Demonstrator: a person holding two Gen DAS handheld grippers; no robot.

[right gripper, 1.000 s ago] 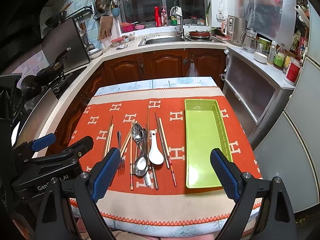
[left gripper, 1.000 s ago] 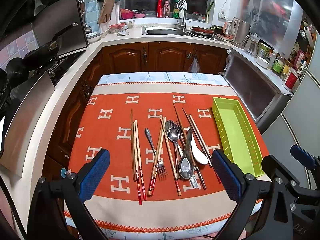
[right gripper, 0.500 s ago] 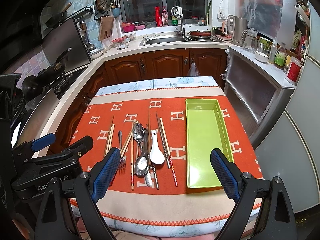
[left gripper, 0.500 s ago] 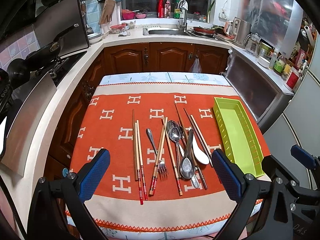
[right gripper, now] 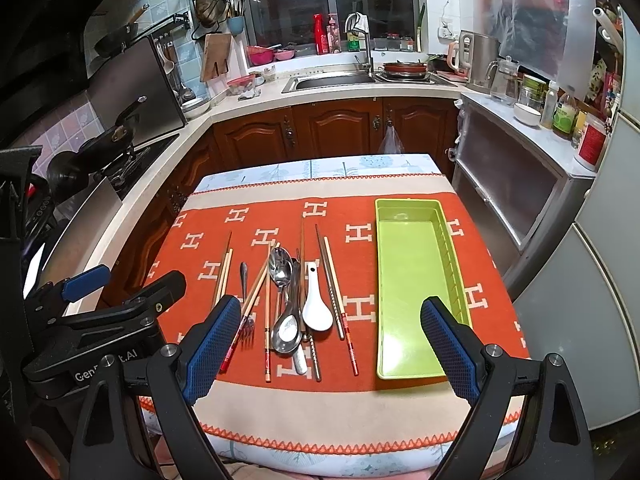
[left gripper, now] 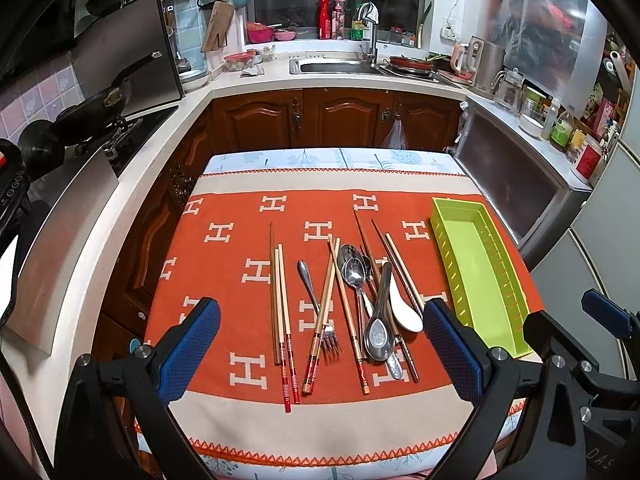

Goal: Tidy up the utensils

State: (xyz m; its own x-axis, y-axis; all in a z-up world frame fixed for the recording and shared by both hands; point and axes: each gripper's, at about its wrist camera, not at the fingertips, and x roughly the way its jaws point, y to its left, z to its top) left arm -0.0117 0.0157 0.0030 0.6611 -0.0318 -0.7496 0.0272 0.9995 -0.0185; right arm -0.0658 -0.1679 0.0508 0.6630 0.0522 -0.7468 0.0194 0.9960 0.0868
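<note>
Utensils lie in a loose row on the orange tablecloth (left gripper: 224, 264): several chopsticks (left gripper: 280, 300), a fork (left gripper: 316, 304), metal spoons (left gripper: 354, 272) and a white ceramic spoon (left gripper: 404, 310). An empty green tray (left gripper: 476, 264) lies to their right; it also shows in the right wrist view (right gripper: 416, 280). My left gripper (left gripper: 320, 352) is open and empty, above the near edge of the pile. My right gripper (right gripper: 330, 344) is open and empty, between the utensils (right gripper: 288, 300) and the tray. The white spoon (right gripper: 316, 308) overlaps the metal ones.
The table stands in a kitchen with wooden cabinets (left gripper: 336, 120) and a sink (left gripper: 332, 66) behind it. A stove with a black pan (left gripper: 100, 108) is on the left. A metal cabinet (left gripper: 516, 176) stands close on the right.
Both grippers have drifted very slightly; the table scene sits a little lower in the left wrist view. Nothing was taken hold of or moved.
</note>
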